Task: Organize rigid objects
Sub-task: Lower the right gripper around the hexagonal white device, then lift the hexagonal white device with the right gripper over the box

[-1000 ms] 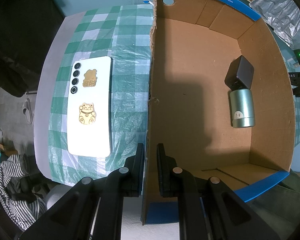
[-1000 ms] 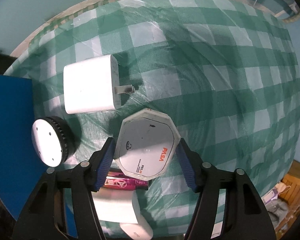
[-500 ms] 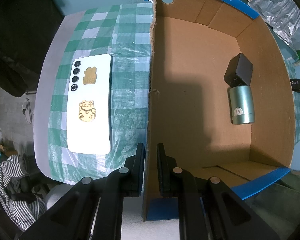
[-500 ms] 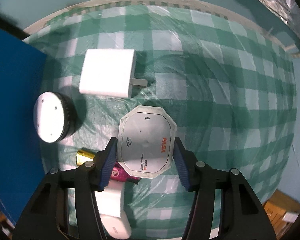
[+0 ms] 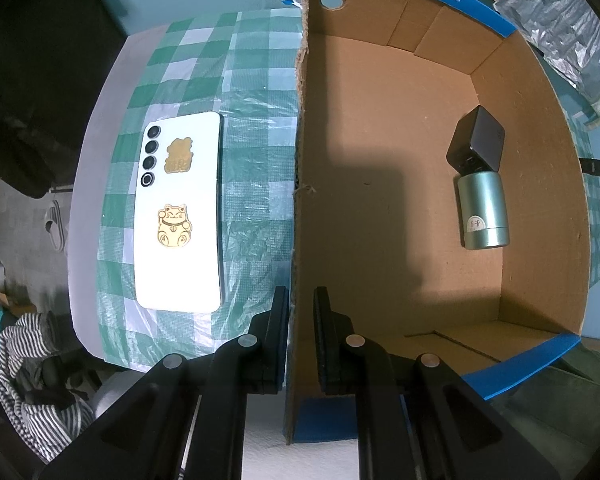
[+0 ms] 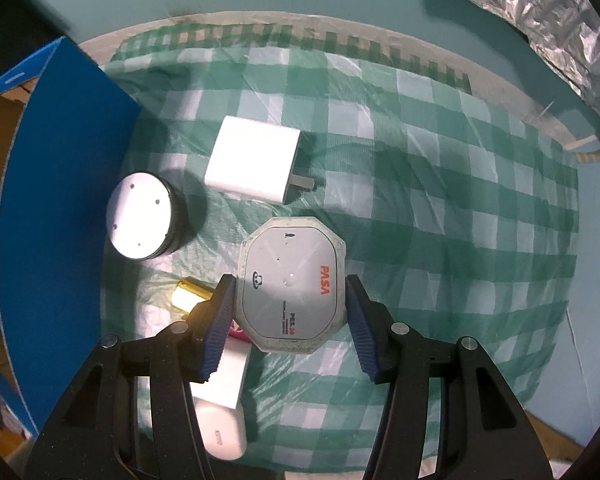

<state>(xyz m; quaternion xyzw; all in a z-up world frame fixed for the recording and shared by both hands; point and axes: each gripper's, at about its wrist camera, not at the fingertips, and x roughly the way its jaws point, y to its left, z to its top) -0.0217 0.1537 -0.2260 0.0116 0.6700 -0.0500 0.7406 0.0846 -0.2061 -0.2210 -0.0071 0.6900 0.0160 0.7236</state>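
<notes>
A: Around the right gripper?
B: White plug charger just beyond, round black-rimmed puck to the left near the blue box wall, gold battery and white case partly hidden under the left finger

A: Held piece?
B: Grey octagonal PASA box, red lettering, clamped between both blue pads above the green checked cloth

A: Left gripper?
B: Pinched shut on the cardboard box wall; white phone with 2 gold cat stickers beside, green cylinder and black cube touching inside
</notes>
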